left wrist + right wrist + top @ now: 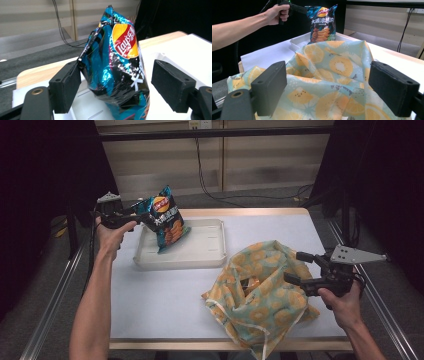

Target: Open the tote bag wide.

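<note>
In your left gripper view, the chip bag [117,67] runs off the bottom edge, so you cannot see where its base meets the tray [85,110]. From above, the orange item [251,283] inside the fruit-print cloth bag [260,295] is mostly buried in the folds and too small to identify. The bag's near drawstring end is cut off at the bottom edge.

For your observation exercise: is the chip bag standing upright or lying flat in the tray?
Upright, slightly tilted: the chip bag stands on its bottom edge in the white tray, logo at top.
</note>
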